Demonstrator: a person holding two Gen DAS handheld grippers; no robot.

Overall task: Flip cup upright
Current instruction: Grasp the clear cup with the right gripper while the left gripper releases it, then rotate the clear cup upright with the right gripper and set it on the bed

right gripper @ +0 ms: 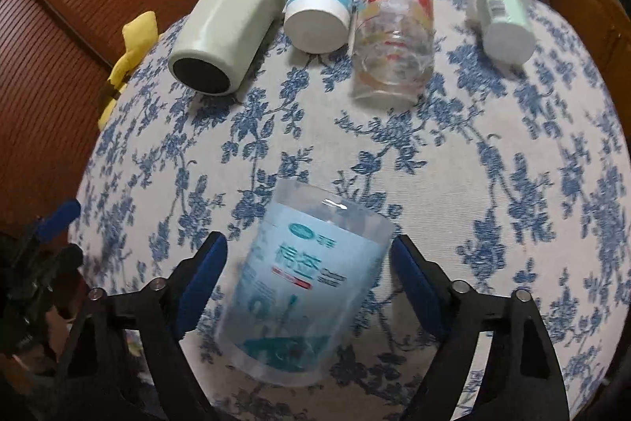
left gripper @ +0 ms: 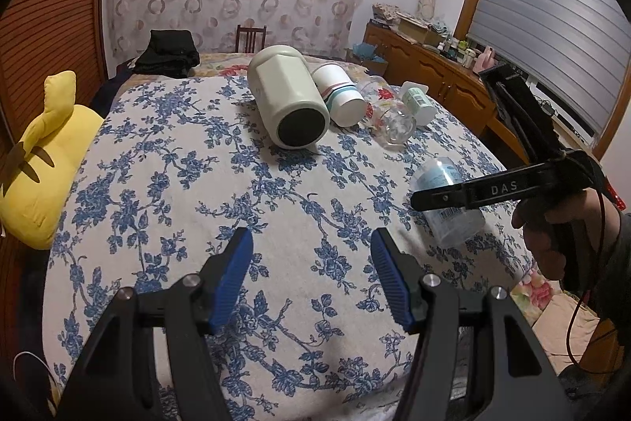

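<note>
A clear plastic cup with a light blue label (right gripper: 305,281) lies on its side on the blue-flowered cloth (right gripper: 453,160). My right gripper (right gripper: 309,261) is open, its blue pads on either side of the cup and apart from it. In the left wrist view the same cup (left gripper: 447,202) lies at the right, partly hidden by the right gripper's black finger (left gripper: 473,192). My left gripper (left gripper: 311,255) is open and empty above bare cloth (left gripper: 157,152), well left of the cup.
Several more cups lie on their sides in a row at the far edge: a pale green tumbler (right gripper: 226,26), a white striped paper cup (right gripper: 317,2), a flowered glass (right gripper: 394,34), a small mint-green container (right gripper: 504,18). A yellow plush toy (left gripper: 43,152) lies at left.
</note>
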